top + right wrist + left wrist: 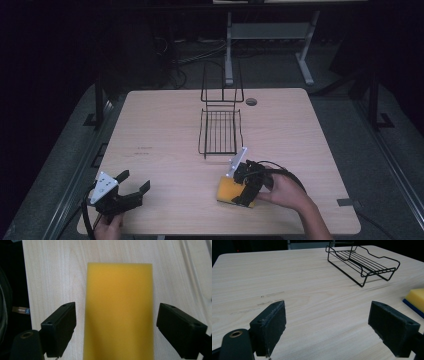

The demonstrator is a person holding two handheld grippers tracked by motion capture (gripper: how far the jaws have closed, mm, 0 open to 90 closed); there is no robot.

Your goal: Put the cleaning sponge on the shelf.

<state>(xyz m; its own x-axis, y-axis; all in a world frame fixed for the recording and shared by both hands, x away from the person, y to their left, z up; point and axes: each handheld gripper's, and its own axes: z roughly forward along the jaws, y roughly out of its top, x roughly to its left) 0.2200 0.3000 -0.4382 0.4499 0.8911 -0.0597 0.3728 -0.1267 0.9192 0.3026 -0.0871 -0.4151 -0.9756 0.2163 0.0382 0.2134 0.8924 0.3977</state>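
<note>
A pale wood table (165, 130) stands in a dim room; its top has a round grommet hole (251, 101) near the far edge; grey floor (345, 115) surrounds it; beyond stands a white desk frame (270, 31) with cables (195, 55) lying beside it; the far background is dark.

Yellow sponge (119, 312) with a blue underside; rectangular. It's lying flat near the table's (165, 135) front edge.

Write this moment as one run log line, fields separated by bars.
right gripper: open, jaws straddling yellow sponge | left gripper: open, holding nothing | wire rack: empty, mid-table
</note>
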